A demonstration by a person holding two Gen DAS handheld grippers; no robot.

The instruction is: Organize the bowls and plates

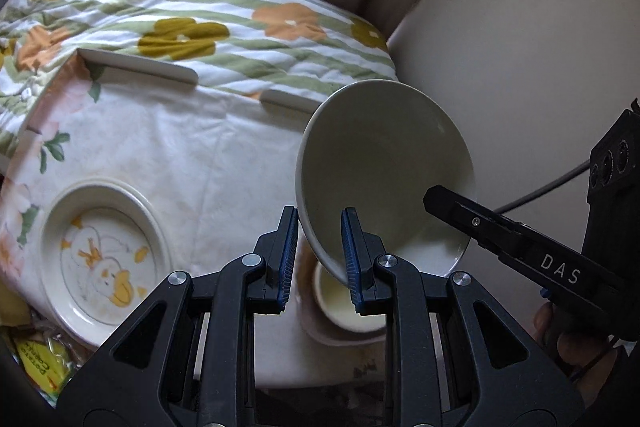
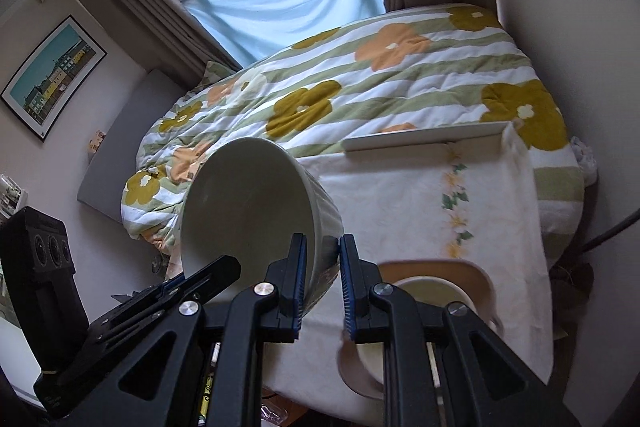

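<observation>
A large cream bowl (image 1: 380, 163) hangs tilted above the table, held from two sides. My left gripper (image 1: 320, 211) is shut on its near rim, with the wall between the blue pads. One finger (image 1: 472, 221) of my right gripper reaches over the bowl's right rim. In the right wrist view the same bowl (image 2: 248, 211) is ribbed outside, and my right gripper (image 2: 323, 239) is shut on its wall. The left gripper's finger (image 2: 200, 279) clamps the opposite rim. Below stands a small cream bowl (image 1: 344, 307) on a pinkish square plate (image 2: 482, 277). A duck-print plate (image 1: 104, 259) lies at the left.
The table (image 1: 208, 155) wears a white flowered cloth. A flat white tray (image 2: 424, 139) lies along its far edge. Behind is a bed with a floral quilt (image 2: 360, 87), a window and curtains. A yellow snack packet (image 1: 40, 367) lies off the table's left corner.
</observation>
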